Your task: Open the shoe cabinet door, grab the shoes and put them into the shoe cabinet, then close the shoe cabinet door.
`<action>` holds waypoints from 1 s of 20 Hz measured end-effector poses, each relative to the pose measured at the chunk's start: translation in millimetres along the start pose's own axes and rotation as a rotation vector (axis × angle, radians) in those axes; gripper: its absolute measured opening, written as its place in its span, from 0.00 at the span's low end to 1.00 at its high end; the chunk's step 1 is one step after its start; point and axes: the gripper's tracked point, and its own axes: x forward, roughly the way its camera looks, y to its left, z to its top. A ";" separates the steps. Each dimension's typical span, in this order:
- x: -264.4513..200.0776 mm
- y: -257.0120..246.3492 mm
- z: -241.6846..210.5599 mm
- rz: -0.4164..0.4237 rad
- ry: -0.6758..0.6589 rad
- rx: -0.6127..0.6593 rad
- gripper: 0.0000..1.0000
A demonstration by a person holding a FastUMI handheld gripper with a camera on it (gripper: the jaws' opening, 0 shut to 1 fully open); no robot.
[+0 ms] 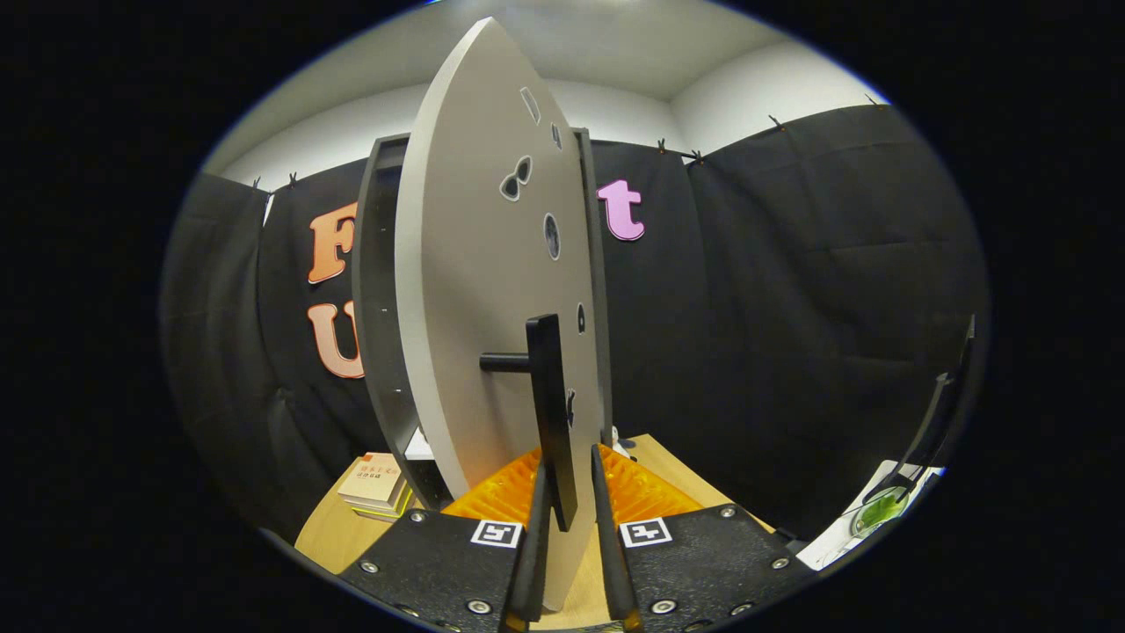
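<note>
Underneath the gripper (569, 536) lies a pale wooden tabletop (330, 532), closed in by black cloth walls (791, 308) with white wall and ceiling above them. At about eight o'clock from the fingers a small stack of books (376, 485) rests on the wood beside the dark cabinet frame (373, 299), and at about three o'clock a white surface carries something green (879, 510) under a thin black stand (936, 413). Dead ahead at twelve o'clock the shoe cabinet door (475, 290), a pale grey panel with small cut-out holes, stands swung open and edge-on, its black bar handle (549, 404) hanging down between the two fingers, which sit close on either side of it, though I cannot tell whether both press on it.
</note>
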 end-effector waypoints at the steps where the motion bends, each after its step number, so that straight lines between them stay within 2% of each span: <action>1: 1.2 -9.3 0.3 -0.011 -0.005 -0.003 0.27; 8: -1.0 -68.6 2.9 -0.076 -0.025 0.000 0.27; 14: -0.3 -85.1 -0.5 -0.026 -0.029 0.035 0.22; 20: -2.6 -116.2 -2.6 -0.072 -0.022 0.025 0.20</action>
